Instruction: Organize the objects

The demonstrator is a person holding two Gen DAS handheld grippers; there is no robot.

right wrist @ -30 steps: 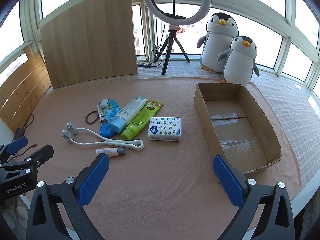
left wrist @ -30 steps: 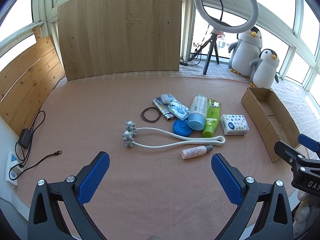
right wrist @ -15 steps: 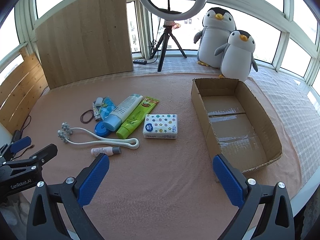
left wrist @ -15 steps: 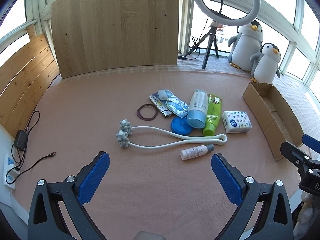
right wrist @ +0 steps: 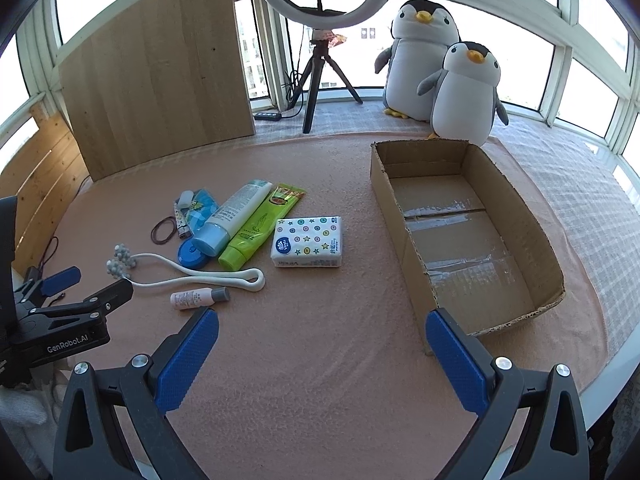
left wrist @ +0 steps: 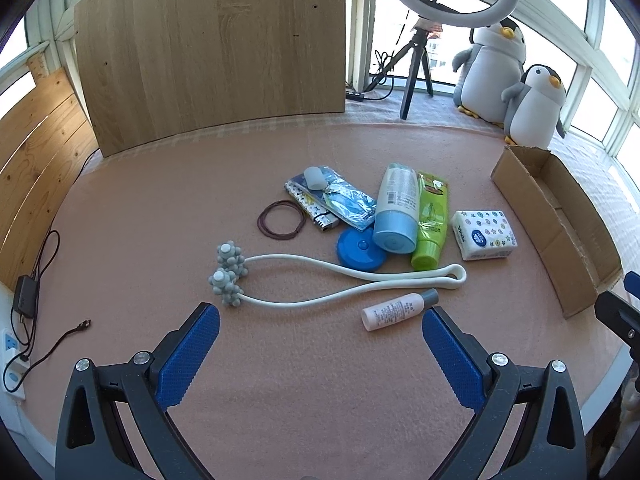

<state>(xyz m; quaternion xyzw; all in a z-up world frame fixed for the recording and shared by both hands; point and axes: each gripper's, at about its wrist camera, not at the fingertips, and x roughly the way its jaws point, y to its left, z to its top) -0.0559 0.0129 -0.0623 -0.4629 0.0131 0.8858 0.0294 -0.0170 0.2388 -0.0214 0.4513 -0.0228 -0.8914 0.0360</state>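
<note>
While both tools hang spread and empty, the small pink bottle (left wrist: pixel 398 309) lies just ahead of the left hand-held gripper (left wrist: pixel 320 330), long axis crosswise near the worktop's near edge; the right hand-held gripper (right wrist: pixel 322 336) faces the cardboard box (right wrist: pixel 532 216).

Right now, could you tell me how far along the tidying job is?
Nothing looks done: the cardboard box is empty. Nothing is in hand either; the left gripper and right gripper both hover with jaws open. Still lying on the mat: tissue pack, tubes, small pink bottle, massager, hair ties and the rest.
</note>
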